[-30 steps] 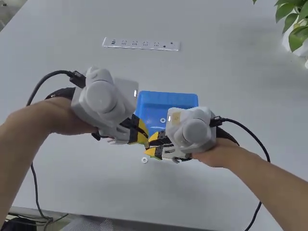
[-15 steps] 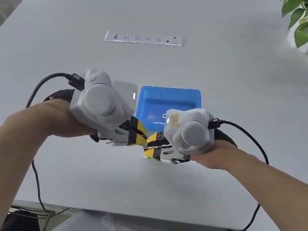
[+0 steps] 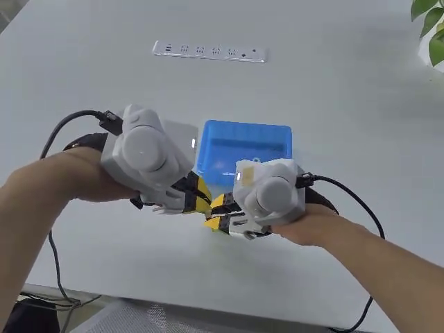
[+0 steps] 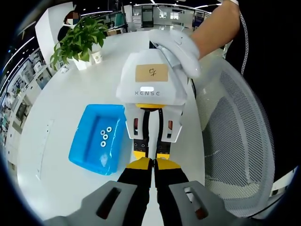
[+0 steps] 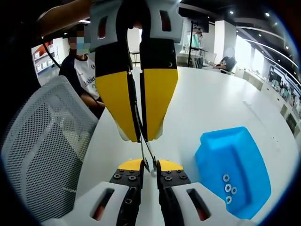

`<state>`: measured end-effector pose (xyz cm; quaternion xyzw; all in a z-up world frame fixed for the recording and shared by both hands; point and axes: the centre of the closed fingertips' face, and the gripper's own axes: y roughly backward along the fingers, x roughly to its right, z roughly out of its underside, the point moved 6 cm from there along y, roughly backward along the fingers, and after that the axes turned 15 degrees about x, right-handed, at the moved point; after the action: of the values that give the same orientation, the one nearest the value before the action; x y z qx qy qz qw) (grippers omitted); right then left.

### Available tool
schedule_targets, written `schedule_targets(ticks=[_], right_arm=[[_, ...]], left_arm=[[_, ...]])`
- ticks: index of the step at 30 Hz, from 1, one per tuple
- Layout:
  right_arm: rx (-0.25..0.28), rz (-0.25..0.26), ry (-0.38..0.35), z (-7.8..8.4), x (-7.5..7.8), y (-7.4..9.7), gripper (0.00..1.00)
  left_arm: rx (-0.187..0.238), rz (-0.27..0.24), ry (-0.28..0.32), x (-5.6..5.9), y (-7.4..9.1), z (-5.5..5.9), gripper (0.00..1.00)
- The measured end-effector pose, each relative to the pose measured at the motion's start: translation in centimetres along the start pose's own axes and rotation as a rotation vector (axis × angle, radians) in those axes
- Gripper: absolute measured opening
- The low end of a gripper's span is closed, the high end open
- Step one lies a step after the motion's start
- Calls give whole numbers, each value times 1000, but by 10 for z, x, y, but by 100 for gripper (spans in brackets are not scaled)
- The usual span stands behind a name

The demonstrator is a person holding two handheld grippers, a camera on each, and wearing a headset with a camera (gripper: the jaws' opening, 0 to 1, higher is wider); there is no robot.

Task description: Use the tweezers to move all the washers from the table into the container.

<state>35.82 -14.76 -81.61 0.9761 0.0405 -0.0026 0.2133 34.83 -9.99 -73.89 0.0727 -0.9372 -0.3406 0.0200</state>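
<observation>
Left tool (image 4: 154, 165): clamped on the tweezers (image 5: 144, 141), with only a hairline between the jaws; turned nose to nose with the right tool, probably to steady the tweezers for a regrip or hand-over.
Right tool (image 5: 149, 165): closed down to a narrow slot, with the thin end of the tweezers lying in that slot; cannot tell whether pinched or merely alongside; set tip to tip with the left tool, likely to take or adjust the tweezers.
Tweezers: thin metal, spanning the short gap from the left tool's yellow jaws into the right tool's; held low over the near part of the worktop (image 3: 326, 90), close to picking height.
Container (image 4: 87, 141): blue, open-topped, resting on the worktop just beyond the two tools; near enough for a short carry.
Washers (image 4: 105, 136): a few small rings lying inside the container, toward one side; cannot tell whether any wait on the worktop under the tools.
Power strip (image 3: 208, 52): white, flat on the worktop well beyond the container, clear of the work.
Plant (image 4: 80, 37): green, potted, at the far edge of the worktop, well apart from everything else.
Step in hand: judged as settling the hold on the tweezers, not a carry.
Next move: calls for one firm hold with the tweezer tips left free.
Risk: thin, springy metal apt to twist or slip between hard jaws.
</observation>
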Motion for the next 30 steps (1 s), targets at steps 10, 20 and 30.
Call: schedule_targets(ticks=[10, 20, 30], right_arm=[[-1, 0, -11, 4, 2, 0, 13], [-3, 4, -26, 8, 3, 0, 13], [1, 9, -29, 7, 4, -1, 14]], left_arm=[[-3, 4, 0, -2, -4, 2, 5], [0, 13, 1, -5, -9, 2, 5], [-2, 0, 22, -11, -6, 4, 5]])
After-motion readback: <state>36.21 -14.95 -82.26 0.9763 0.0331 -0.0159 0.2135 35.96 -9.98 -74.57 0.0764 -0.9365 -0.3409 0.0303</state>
